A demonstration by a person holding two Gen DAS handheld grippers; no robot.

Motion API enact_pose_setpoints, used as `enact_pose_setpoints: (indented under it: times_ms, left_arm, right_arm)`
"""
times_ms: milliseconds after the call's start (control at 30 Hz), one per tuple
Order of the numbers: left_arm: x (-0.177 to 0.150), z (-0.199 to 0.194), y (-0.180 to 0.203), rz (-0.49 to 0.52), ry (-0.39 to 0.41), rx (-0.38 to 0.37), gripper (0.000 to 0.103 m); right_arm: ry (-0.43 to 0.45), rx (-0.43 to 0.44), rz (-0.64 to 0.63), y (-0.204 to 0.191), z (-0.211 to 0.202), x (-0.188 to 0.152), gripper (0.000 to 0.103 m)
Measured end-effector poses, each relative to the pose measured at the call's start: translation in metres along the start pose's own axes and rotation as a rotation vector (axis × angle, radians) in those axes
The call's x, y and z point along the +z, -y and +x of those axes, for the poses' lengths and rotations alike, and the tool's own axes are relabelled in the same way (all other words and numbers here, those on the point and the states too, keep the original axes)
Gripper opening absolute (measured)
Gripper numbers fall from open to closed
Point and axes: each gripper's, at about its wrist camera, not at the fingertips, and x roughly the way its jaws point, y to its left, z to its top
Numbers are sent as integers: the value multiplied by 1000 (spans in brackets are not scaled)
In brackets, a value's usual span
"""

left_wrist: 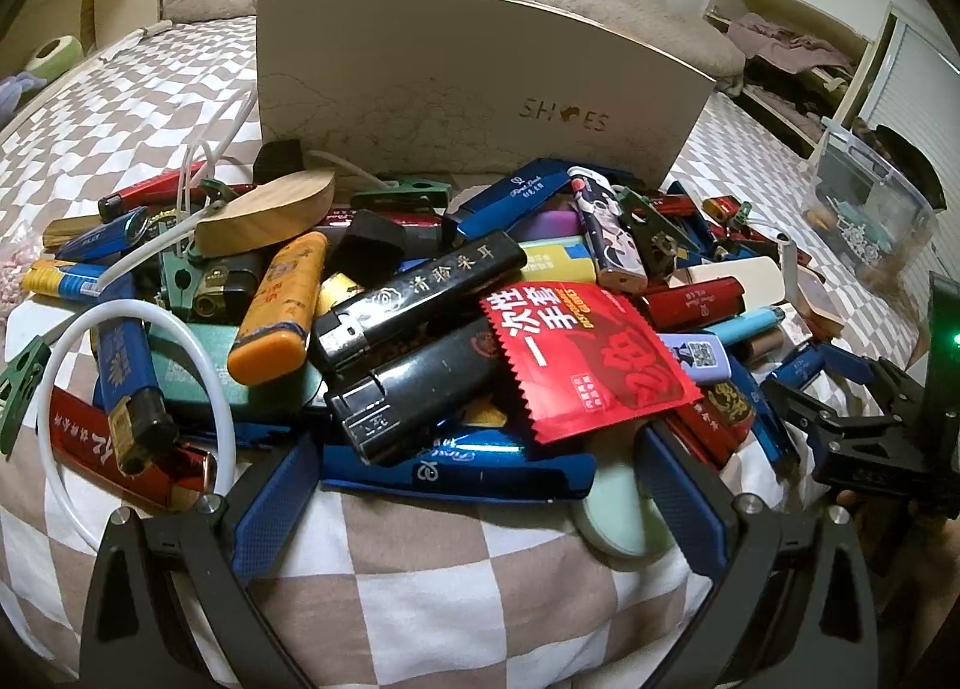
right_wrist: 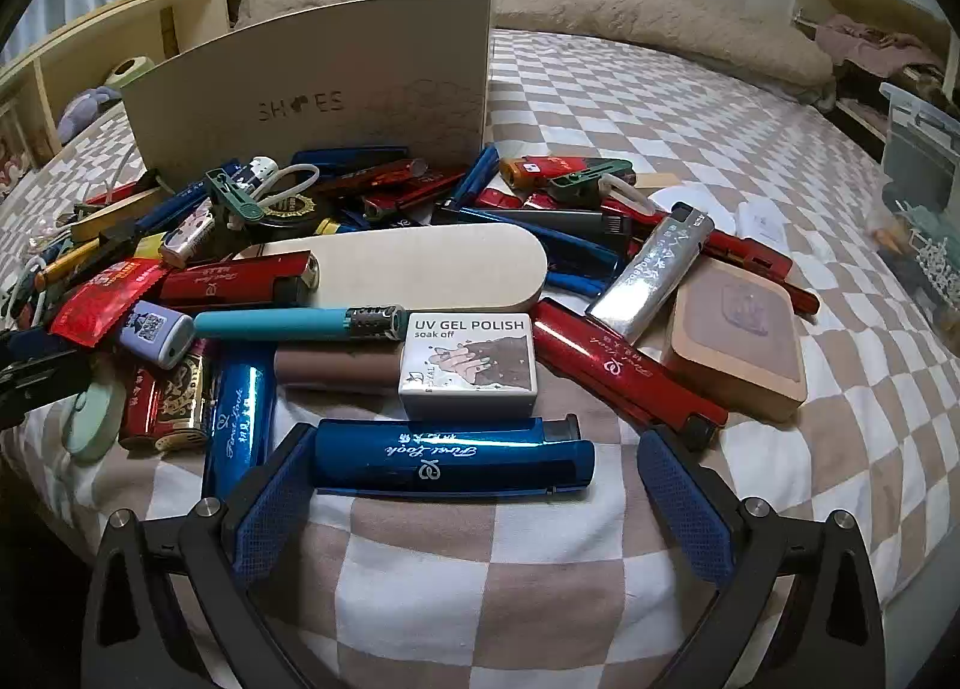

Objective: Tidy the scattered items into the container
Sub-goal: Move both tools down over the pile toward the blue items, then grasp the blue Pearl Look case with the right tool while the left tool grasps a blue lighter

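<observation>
— Where are they in this? Nothing looks packed yet.

— Just starting a pick, I'd say. The right gripper (right_wrist: 474, 485) hangs with its jaws spread, and a blue lighter (right_wrist: 453, 458) lies crosswise between the fingertips at the bottom centre of its view, not yet squeezed. The next move would be to close on it and lift.

— And the other one?

— The left gripper (left_wrist: 474, 485) is released too, holding nothing, low in its frame at the near edge of the heap, above a blue lighter and a pale green round tin (left_wrist: 621, 515).

— Where does it all go?

— Probably the shoe box (right_wrist: 324, 101), standing behind the pile in the upper left of the right view. A clear plastic bin (right_wrist: 924, 179) sits at the right edge; I can't tell which is meant.

— Anything in the way?

— The gel polish box (right_wrist: 468, 365) touches the lighter's far side, and a red lighter (right_wrist: 624, 365) crowds the right finger. The checked bedspread (right_wrist: 480, 581) is soft, so things may shift.
</observation>
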Motion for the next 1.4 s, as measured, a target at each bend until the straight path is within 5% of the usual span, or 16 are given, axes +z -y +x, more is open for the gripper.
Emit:
enact_pose_setpoints:
  times_ms: [133,367,500,1400]
  left_arm:
    - [1,0,-2,-9,-3,-3,102]
    - [-1,-8,-10,-55,13,4,83]
    - [-1,-8,-9,-48,16,6,83]
    - [-8,-35,-7,-66,67,14,83]
  right_arm:
    - [-23,1,0,1,0,1,103]
    - [-19,9,-1,1,-2,0,101]
    - [-4,42,-46,-3,-7,0,83]
    - [68,164,99,13,-27,8,83]
